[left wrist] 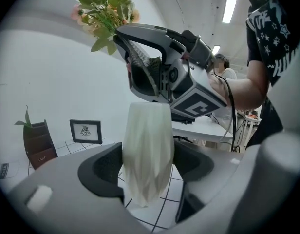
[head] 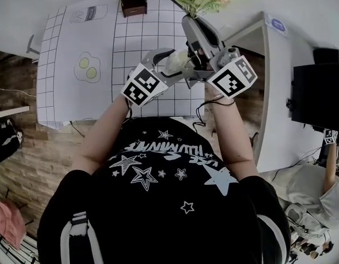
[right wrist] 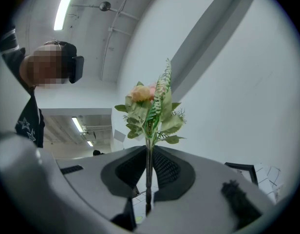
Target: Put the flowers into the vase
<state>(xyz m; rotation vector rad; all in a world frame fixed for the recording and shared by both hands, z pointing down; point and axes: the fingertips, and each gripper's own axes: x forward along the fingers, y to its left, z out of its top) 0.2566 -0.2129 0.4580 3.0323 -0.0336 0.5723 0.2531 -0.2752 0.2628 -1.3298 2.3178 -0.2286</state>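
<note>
white gridded tabletop [head: 131,43] below – the left gripper [left wrist: 148,174] pinches the ribbed vase [left wrist: 147,140] upright, likely steadying its mouth, while the right gripper [right wrist: 149,179], closed tight on the stems, holds the flowers [right wrist: 151,108] just above it.

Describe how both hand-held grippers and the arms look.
The left hand-held gripper and right hand-held gripper have grey moulded shells, dark textured pads, each bearing a white cube of black square markers. Thin black cable by the right wrist. Black star-print T-shirt, short sleeves.
</note>
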